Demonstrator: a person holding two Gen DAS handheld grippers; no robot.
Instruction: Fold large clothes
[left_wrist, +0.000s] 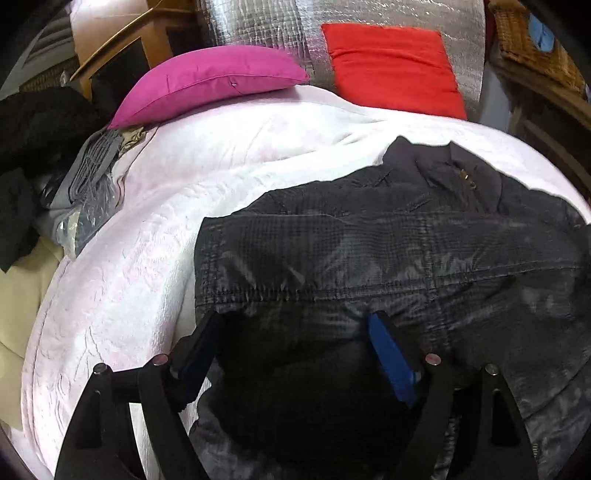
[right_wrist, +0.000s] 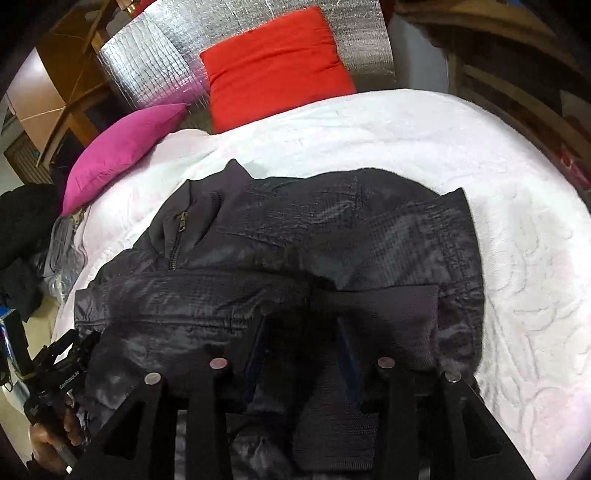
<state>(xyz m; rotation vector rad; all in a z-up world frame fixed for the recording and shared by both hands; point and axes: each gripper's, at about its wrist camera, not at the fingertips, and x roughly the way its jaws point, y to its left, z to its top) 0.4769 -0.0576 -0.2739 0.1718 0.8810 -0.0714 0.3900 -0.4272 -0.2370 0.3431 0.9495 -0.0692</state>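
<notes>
A dark grey quilted jacket (left_wrist: 388, 243) lies on the white bedspread (left_wrist: 147, 240), collar and zip toward the pillows. It also shows in the right wrist view (right_wrist: 295, 236), with one sleeve folded across its front. My left gripper (left_wrist: 295, 325) is open over the jacket's near left edge, with dark fabric between its blue-padded fingers (left_wrist: 388, 350). My right gripper (right_wrist: 304, 325) is open over the jacket's lower hem and knit cuff, fingers (right_wrist: 349, 350) apart with cloth between them.
A magenta pillow (left_wrist: 210, 77) and a red cushion (left_wrist: 395, 66) lie at the head of the bed against a silver foil panel (right_wrist: 166, 55). Dark clothes and grey items (left_wrist: 85, 170) pile at the bed's left side. Wooden furniture (right_wrist: 66, 74) stands behind. The bedspread (right_wrist: 517, 221) extends right.
</notes>
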